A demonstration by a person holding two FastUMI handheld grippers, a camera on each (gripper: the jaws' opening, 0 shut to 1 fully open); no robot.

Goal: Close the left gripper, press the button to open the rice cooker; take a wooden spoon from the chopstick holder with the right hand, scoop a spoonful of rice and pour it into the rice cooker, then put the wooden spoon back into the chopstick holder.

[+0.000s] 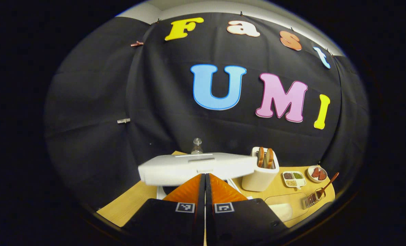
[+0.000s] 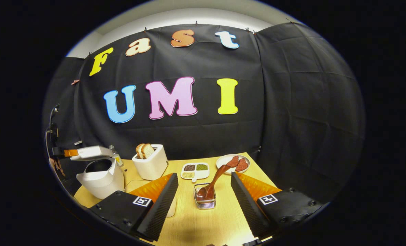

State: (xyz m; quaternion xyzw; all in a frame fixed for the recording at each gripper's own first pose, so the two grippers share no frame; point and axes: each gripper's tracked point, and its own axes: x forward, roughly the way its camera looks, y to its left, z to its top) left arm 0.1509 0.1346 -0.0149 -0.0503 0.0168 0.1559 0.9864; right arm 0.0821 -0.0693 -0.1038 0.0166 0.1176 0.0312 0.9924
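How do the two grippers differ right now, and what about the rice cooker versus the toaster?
The left gripper is shut with nothing between its fingers; the right gripper is open, with the wooden spoon standing in the chopstick holder ahead of it. The rice cooker has its lid raised; the toaster holds bread slices in its slots. Both appliances are white and stand on the wooden table.

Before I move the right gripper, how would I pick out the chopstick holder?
Start at the white toaster and come forward past the divided dish. The chopstick holder is the small clear container nearest the table's front, the one holding a wooden spoon.
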